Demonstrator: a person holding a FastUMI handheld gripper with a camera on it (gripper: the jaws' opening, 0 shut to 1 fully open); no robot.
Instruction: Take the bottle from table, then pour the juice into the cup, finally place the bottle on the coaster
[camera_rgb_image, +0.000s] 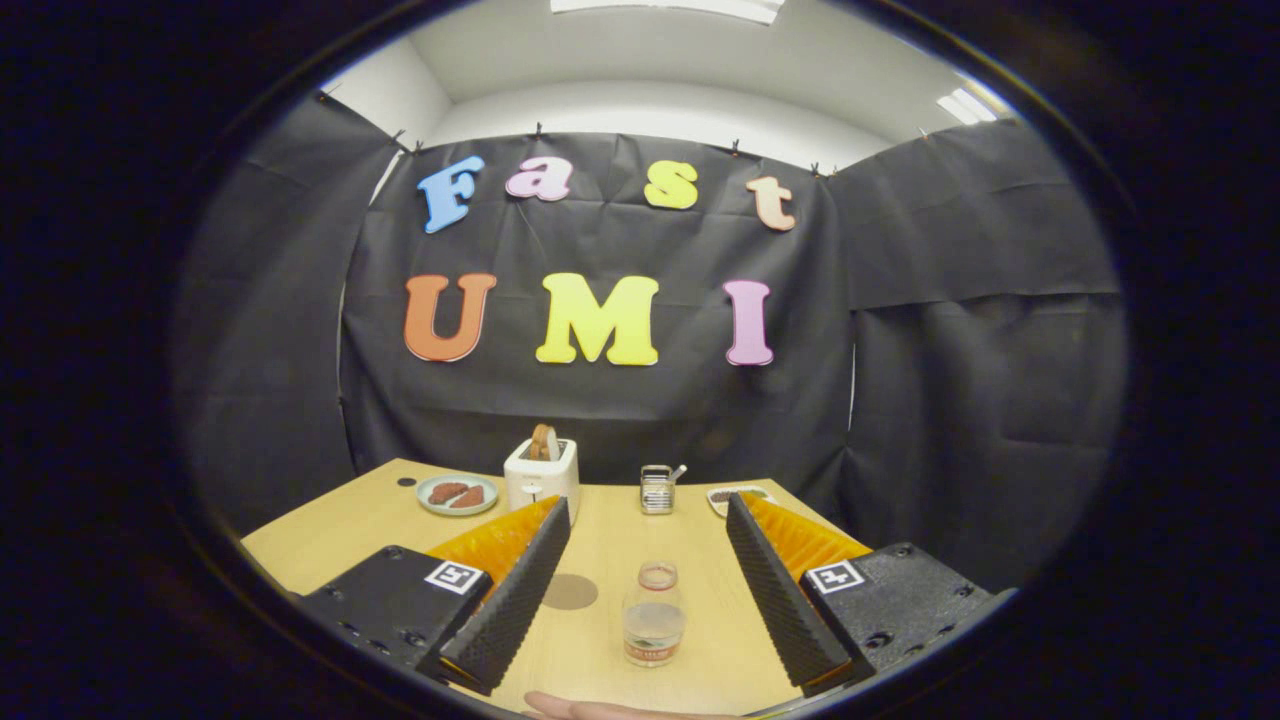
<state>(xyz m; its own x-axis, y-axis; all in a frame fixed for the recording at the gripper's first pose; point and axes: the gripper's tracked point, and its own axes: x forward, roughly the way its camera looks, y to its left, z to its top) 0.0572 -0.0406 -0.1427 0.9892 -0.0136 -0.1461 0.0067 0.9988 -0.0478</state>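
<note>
Here claw (648, 520) spread wide, empty; bottle (653, 615) upright between fingers, label unreadable.

Gripper (648, 515) held level, jaws spread wide, nothing between the fingers (510, 600); part of a person's hand (590, 709) visible just below them
</note>
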